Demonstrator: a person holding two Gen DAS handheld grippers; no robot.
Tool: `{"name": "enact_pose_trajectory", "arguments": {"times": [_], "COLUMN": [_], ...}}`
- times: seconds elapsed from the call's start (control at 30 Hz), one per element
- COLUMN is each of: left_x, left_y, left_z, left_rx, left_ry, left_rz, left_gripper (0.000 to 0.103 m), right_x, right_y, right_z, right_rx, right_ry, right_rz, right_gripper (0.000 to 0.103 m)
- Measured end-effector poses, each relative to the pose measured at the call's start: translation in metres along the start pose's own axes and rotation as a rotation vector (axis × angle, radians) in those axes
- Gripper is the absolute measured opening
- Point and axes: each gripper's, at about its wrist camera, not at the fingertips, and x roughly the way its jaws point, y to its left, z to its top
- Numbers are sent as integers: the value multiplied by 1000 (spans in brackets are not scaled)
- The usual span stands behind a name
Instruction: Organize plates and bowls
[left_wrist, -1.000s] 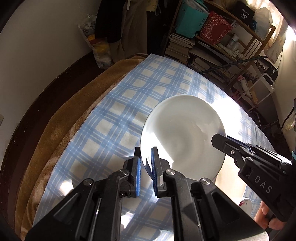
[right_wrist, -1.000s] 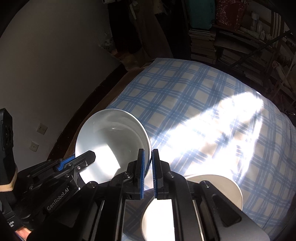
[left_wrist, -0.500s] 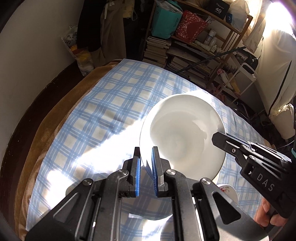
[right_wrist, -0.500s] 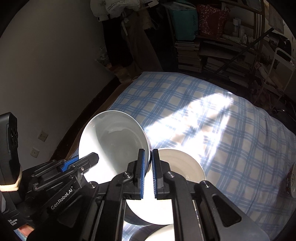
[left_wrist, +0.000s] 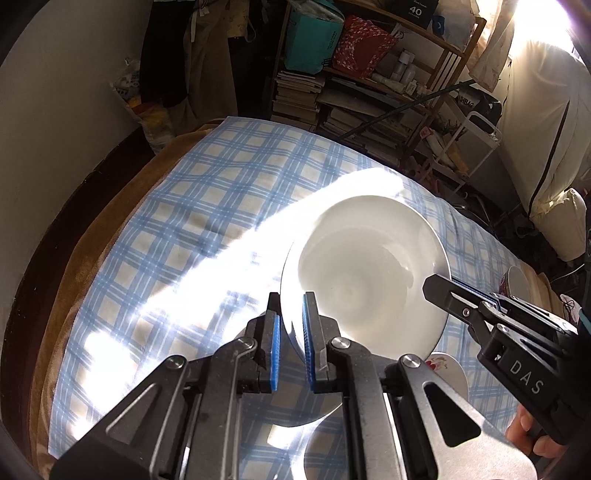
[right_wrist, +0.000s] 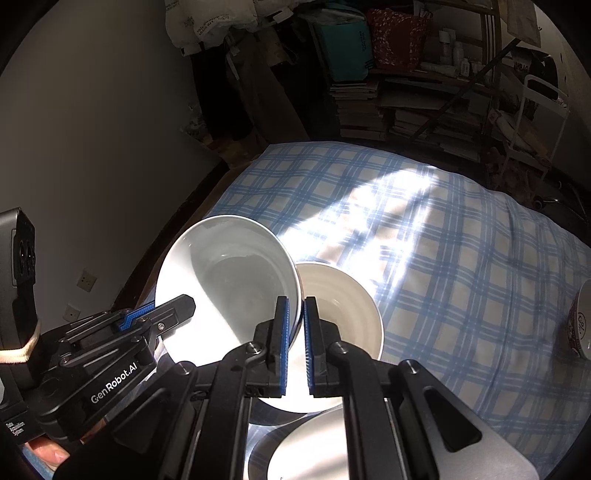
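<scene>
We hold the white plate (left_wrist: 365, 269) with both grippers, left gripper (left_wrist: 291, 325) and right gripper (right_wrist: 294, 328) clamped on opposite rims, just above-left of the ribbed bowl (right_wrist: 343, 306).

Three white dishes (right_wrist: 229, 280) and one patterned bowl (right_wrist: 580, 325).

The white plate (left_wrist: 365, 266) looks like glazed ceramic, smooth and glossy, catching glare toward 12 o'clock. The checked tablecloth (left_wrist: 207, 206) is soft matt cloth, faintly creased. At 9 o'clock a brown blanket (left_wrist: 92, 236) looks nappy. The left gripper (left_wrist: 290, 325) has matt black arms with ribbed blue pads.
</scene>
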Motion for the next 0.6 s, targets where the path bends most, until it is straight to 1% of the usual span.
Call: {"name": "enact_pose_trajectory", "arguments": {"times": [0.23, 0.6], "left_x": [12, 30], "left_y": [-17, -25], "left_z": [-7, -13], "left_rx": [45, 67], "left_ry": [30, 79], "left_rz": [20, 35], "left_gripper": [11, 11], "right_x": [5, 17], "right_y": [-17, -30], "right_z": [-11, -19], "right_rx": [35, 56], "right_ry": [14, 41], "right_rz": [-11, -17], "right_gripper": [9, 9]}}
